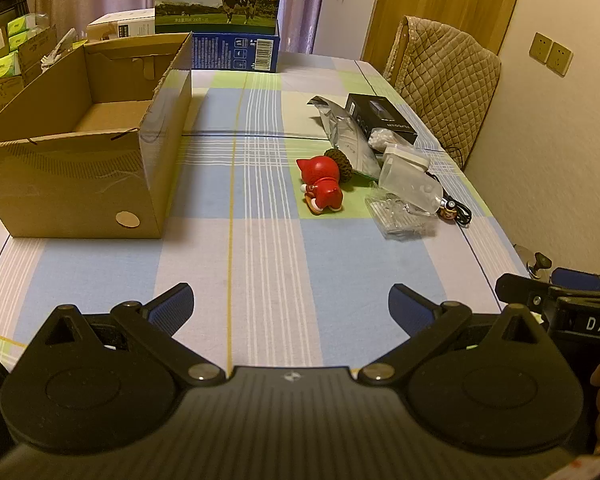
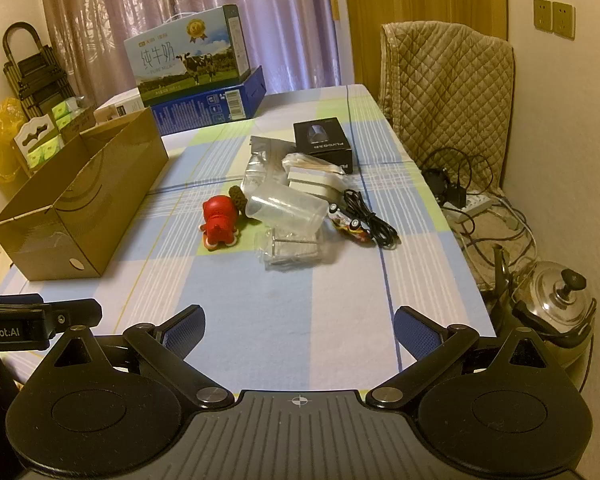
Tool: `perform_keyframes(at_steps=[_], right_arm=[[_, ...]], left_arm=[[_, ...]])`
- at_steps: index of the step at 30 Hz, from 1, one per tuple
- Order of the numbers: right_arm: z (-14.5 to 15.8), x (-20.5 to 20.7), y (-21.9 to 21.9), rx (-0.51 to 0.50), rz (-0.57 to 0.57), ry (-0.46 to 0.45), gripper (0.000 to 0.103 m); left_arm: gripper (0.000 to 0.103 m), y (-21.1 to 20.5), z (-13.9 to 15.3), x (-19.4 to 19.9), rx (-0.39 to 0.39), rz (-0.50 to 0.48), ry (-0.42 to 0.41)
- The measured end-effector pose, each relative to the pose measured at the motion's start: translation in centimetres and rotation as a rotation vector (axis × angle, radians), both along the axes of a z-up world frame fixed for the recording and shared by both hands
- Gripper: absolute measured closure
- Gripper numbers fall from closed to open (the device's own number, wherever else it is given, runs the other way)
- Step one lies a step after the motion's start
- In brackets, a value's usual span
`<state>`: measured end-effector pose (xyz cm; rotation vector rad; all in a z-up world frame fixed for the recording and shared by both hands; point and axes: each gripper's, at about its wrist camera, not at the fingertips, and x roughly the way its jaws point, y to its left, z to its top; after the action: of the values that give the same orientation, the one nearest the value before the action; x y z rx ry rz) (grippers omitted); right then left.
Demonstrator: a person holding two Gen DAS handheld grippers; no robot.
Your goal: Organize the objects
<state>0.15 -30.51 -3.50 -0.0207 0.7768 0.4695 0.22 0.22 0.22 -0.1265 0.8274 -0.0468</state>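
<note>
Left hand-held gripper (image 1: pixel 290 306) and right hand-held gripper (image 2: pixel 298 326), both with blue-padded fingers spread wide and holding nothing, above the near edge of the bench (image 2: pixel 260 312) with its blue, green and white checked cloth. Open brown cardboard box (image 1: pixel 88 148) at the left of the bench. To its right, well apart, a cluster: red plastic toy figure (image 2: pixel 219 222) lying on its side, clear plastic cup (image 2: pixel 286 208) on its side just beside it, black rectangular carton (image 2: pixel 324 146) behind, coiled black cable (image 2: pixel 366 218) at the right.
</note>
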Motion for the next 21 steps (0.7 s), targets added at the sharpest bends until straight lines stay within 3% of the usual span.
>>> perform_keyframes(at_steps=[21], right_arm=[[-0.05,0.03,-0.09,-0.002,0.019,0.009,0.004]], left_arm=[[0.001,0.21,-0.13,0.53,-0.007,-0.002,0.004]])
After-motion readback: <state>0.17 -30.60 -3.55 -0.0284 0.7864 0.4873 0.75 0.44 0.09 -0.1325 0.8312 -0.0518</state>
